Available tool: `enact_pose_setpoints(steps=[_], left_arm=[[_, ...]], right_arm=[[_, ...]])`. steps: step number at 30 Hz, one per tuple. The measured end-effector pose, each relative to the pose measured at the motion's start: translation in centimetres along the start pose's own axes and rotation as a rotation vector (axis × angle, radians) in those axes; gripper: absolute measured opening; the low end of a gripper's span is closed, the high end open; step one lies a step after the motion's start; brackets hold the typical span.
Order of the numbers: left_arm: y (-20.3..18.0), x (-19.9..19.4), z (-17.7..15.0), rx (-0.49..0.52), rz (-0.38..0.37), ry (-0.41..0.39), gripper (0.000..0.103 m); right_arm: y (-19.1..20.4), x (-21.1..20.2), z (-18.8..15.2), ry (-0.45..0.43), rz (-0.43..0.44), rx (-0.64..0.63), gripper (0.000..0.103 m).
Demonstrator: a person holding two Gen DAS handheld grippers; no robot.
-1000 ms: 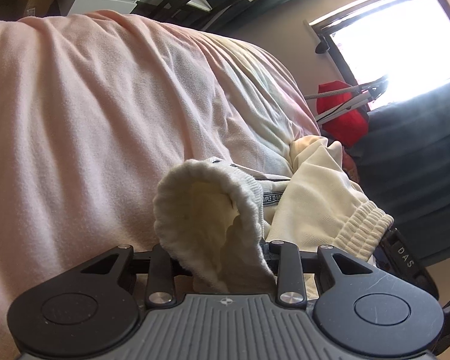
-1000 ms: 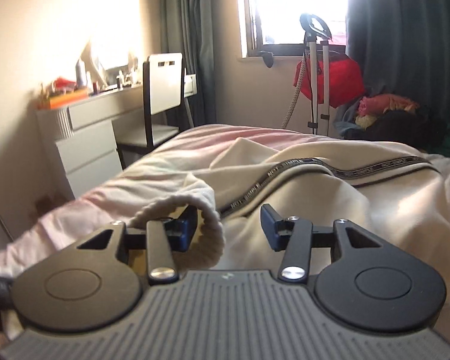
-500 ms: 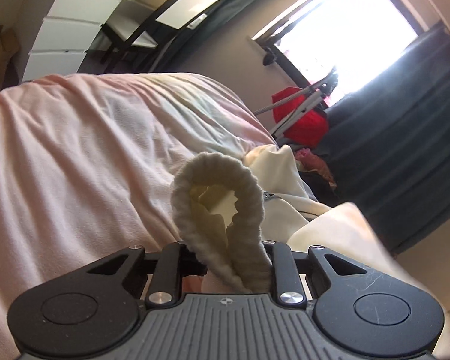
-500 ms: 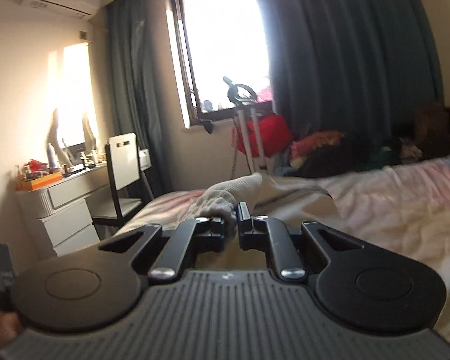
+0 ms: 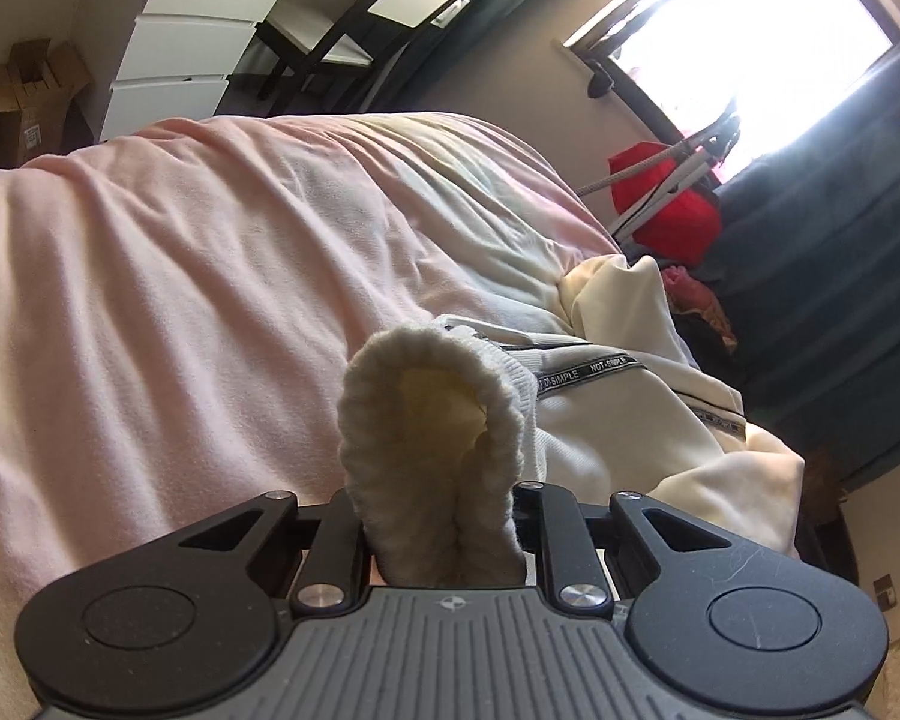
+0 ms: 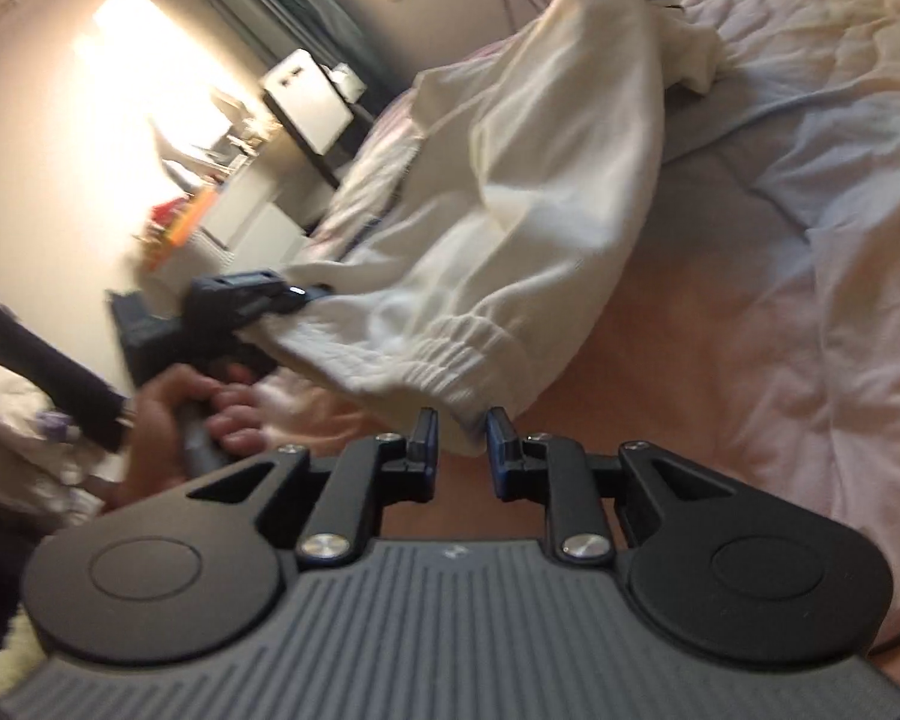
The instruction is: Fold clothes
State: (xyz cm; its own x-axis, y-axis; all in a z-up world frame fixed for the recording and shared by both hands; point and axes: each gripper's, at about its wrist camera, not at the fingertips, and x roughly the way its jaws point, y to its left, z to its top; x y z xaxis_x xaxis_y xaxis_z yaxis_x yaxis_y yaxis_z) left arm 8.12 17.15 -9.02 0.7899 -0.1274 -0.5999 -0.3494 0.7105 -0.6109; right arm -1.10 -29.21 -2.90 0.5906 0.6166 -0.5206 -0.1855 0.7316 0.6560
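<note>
Cream ribbed cuff [image 5: 432,438] of the cream sweatshirt [image 6: 540,168] bulges up, pinched between your left gripper's [image 5: 438,531] closed-in fingers. Your right gripper [image 6: 461,450] nips the elastic hem [image 6: 450,360], its jaws narrowly apart around that edge. The garment drapes over the pink bedsheet [image 5: 168,276].

Home bedroom. Bed [image 5: 180,276] under a rumpled pink sheet fills most of the left wrist view. White drawer unit [image 5: 180,60] against the wall, chair [image 5: 390,0] beside it. Bright window [image 5: 750,30] with dark curtains [image 5: 840,300]. Cardboard boxes [image 5: 24,90] on the floor. Cluttered desk [image 6: 210,222] in the right wrist view.
</note>
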Motion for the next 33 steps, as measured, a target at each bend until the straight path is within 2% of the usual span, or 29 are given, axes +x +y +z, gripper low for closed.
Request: enact_pose_setpoints(steps=[3, 4, 8, 9, 11, 13, 15, 16, 18, 22, 23, 24, 25, 27, 30, 33], left_arm=[[-0.1, -0.2, 0.1, 0.012, -0.005, -0.013, 0.018], [-0.2, -0.2, 0.1, 0.016, -0.007, -0.019, 0.018], [-0.3, -0.3, 0.3, 0.021, -0.017, -0.038, 0.018], [-0.3, -0.2, 0.4, 0.018, -0.018, -0.039, 0.018], [-0.4, -0.1, 0.5, 0.012, -0.019, -0.042, 0.018], [-0.4, 0.1, 0.6, 0.007, -0.021, -0.043, 0.018], [-0.5, 0.1, 0.6, 0.006, -0.023, -0.045, 0.018], [-0.5, 0.0, 0.6, 0.009, -0.023, -0.047, 0.018], [-0.6, 0.0, 0.5, 0.016, -0.024, -0.051, 0.018], [-0.9, 0.1, 0.6, 0.038, -0.013, -0.067, 0.018], [-1.2, 0.0, 0.7, 0.055, -0.003, -0.079, 0.018], [-1.6, 0.0, 0.9, 0.079, 0.006, -0.095, 0.018], [-2.1, 0.0, 1.1, 0.108, 0.014, -0.114, 0.018], [-3.3, 0.1, 2.5, 0.177, 0.036, -0.120, 0.017], [-6.1, 0.3, 6.0, 0.326, 0.079, -0.123, 0.016], [-8.7, 0.5, 11.2, 0.409, 0.107, -0.146, 0.016]], right_arm=[[-2.5, -0.8, 0.3, -0.064, 0.049, 0.148, 0.023], [-3.3, -0.4, 0.2, -0.068, 0.031, 0.194, 0.023], [-6.2, 1.3, -0.4, -0.068, -0.056, 0.363, 0.046], [-6.7, 1.8, -0.4, -0.056, -0.056, 0.397, 0.046], [-7.1, 2.9, -0.4, -0.030, -0.022, 0.437, 0.046], [-6.5, 3.4, -0.3, -0.040, 0.006, 0.410, 0.049], [-6.1, 3.9, -0.4, -0.047, 0.030, 0.398, 0.077], [-6.0, 4.2, -0.5, -0.049, 0.039, 0.405, 0.082], [-5.9, 4.9, -0.8, -0.051, 0.058, 0.418, 0.083], [-5.6, 6.1, -1.2, -0.057, 0.095, 0.445, 0.082], [-5.5, 6.4, -1.3, -0.058, 0.105, 0.452, 0.075], [-5.0, 6.8, -1.4, -0.058, 0.070, 0.424, 0.060], [-4.6, 7.2, -1.6, -0.054, 0.036, 0.395, 0.052], [-3.5, 7.5, -2.2, -0.061, 0.048, 0.369, 0.032], [-0.5, 8.1, -3.0, -0.074, 0.084, 0.299, 0.024], [2.4, 10.2, -3.5, -0.077, 0.196, 0.344, 0.022]])
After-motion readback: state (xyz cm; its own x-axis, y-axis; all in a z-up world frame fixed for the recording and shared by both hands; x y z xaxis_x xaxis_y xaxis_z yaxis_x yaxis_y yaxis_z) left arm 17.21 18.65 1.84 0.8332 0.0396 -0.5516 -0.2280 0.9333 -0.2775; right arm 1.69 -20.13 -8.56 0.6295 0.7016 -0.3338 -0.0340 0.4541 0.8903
